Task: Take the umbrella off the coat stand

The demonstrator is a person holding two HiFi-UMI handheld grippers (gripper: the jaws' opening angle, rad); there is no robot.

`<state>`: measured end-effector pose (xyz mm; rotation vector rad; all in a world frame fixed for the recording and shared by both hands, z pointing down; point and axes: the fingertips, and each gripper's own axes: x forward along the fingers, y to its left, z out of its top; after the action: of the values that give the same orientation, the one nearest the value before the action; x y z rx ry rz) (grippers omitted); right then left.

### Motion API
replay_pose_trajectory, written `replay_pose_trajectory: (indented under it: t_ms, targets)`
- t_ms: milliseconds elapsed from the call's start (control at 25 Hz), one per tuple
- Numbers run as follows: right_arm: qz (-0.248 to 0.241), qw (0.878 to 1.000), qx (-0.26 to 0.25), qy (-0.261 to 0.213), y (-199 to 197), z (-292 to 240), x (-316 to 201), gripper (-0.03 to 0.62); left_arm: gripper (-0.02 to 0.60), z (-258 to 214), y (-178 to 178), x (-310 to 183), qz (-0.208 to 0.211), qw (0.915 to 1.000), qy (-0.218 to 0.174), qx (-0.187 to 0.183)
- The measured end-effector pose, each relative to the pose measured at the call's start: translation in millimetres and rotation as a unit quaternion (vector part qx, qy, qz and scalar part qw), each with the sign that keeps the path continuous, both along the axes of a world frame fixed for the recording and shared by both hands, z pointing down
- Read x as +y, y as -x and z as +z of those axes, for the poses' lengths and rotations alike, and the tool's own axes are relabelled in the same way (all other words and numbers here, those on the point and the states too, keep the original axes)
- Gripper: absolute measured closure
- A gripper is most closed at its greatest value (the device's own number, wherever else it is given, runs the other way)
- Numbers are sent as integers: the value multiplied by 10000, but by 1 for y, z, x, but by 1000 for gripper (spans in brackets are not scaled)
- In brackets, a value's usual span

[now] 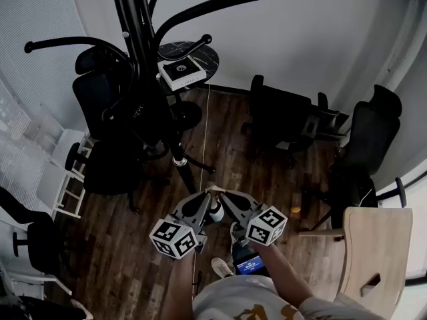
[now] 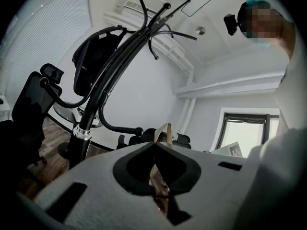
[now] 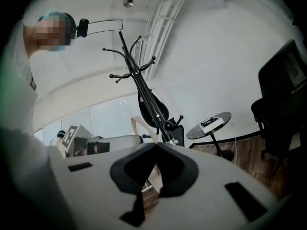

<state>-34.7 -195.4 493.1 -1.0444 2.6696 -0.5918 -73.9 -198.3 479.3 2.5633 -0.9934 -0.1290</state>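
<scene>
Beside the coat stand (image 1: 141,45), left gripper (image 1: 209,193) and right gripper (image 1: 222,194) hover closed.

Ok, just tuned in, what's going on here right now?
A person holds the left gripper and the right gripper low in front of the body. Their tips are close together and both have their jaws shut on nothing. The black coat stand stands ahead of them, untouched. A black item hangs high on it. It may be the umbrella, but I cannot tell for sure. Neither gripper is near it, so the removal has not yet begun.
</scene>
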Motion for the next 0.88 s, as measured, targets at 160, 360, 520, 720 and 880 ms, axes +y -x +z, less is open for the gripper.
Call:
replay_pose_trajectory:
  t_ms: [160,360,520,720,880]
  targets:
    - [22,9996,276,8,1,8,7,580,561,9,0,4,19,9999,103,-62]
    - [-45,9985,550,-62,0,8,14,580,561,10,1,9,-56,9997,160,164]
    - [-97,9972,735,-139,2,9,23,580,561,10,1,17,-85,9998,114,112]
    - [-181,9971,735,-111,4,9,36,580,561,11,2,31,-175,9996,161,121]
    - [-311,9961,796,-200,3,4,48,580,561,6,2,40,-299,9993,136,198]
